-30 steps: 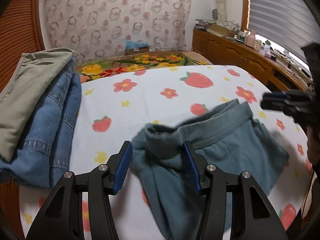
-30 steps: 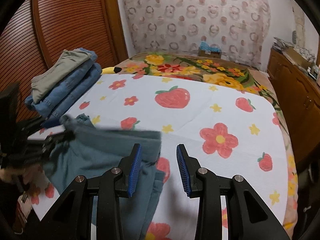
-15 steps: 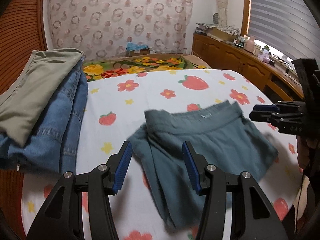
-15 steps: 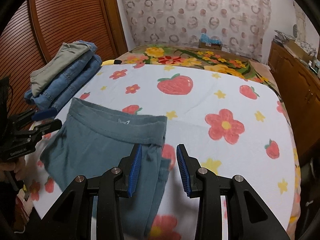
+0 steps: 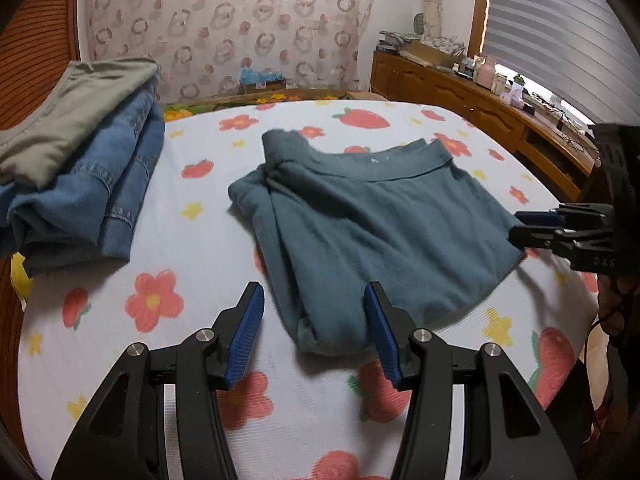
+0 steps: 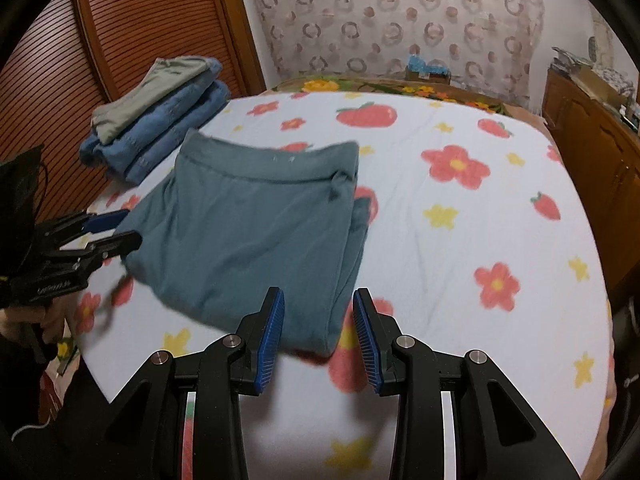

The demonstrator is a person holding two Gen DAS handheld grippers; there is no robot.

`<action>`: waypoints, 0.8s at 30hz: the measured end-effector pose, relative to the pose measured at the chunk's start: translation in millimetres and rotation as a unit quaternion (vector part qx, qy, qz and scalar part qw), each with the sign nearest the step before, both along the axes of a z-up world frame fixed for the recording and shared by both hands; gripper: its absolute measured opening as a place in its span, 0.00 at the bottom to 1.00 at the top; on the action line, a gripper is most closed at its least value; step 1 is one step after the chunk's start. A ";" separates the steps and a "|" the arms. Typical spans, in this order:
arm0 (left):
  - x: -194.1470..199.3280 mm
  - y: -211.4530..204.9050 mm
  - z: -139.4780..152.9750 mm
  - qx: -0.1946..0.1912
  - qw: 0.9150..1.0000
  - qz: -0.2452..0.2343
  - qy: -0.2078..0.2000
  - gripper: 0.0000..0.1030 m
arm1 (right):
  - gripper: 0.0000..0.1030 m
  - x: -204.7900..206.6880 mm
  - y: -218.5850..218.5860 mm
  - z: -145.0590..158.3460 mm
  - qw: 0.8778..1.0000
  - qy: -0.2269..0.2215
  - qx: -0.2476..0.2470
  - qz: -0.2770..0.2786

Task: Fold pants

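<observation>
Soft daylight, fisheye-warped, slightly blurred

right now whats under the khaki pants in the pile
Folded blue jeans, stacked beneath the khaki pants at the edge of the bed. How many pairs there are, and anything beneath them, is covered.

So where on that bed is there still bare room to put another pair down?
Bare sheet lies right of the teal pants, out to the bed's edge, and beyond their waistband toward the floral blanket. The left side is crowded: the folded pile sits close beside the pants.
</observation>
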State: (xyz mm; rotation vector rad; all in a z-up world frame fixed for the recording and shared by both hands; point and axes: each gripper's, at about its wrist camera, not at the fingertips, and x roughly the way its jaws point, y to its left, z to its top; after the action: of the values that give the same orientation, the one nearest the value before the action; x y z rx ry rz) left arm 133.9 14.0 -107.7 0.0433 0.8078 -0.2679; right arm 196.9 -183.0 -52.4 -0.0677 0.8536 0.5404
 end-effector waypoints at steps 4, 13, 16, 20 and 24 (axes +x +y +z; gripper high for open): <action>1.5 1.7 -2.4 -0.006 1.000 0.000 0.003 0.52 | 0.36 -0.6 0.9 0.2 1.000 -0.003 -0.008 0.002; 2.0 4.5 -5.8 -0.015 1.000 -0.003 0.002 0.52 | 0.07 -6.2 1.4 -0.3 1.000 -0.006 0.002 0.014; 1.5 5.1 -6.1 -0.016 1.000 -0.003 0.002 0.52 | 0.03 -10.0 -2.4 2.5 1.000 -0.017 -0.010 0.008; 0.3 7.5 -6.3 -0.018 1.000 -0.004 0.000 0.52 | 0.03 -11.5 -13.4 -0.1 1.000 -0.012 -0.008 -0.004; 0.0 7.7 -6.5 -0.019 1.000 -0.004 0.000 0.52 | 0.03 -16.2 -15.9 8.5 1.000 -0.024 -0.006 -0.006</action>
State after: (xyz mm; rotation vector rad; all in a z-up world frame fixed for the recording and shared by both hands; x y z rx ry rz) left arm 133.9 21.7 -114.2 0.0116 0.8027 -0.2903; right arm 180.6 -198.9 -43.9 -0.0859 0.8103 0.5201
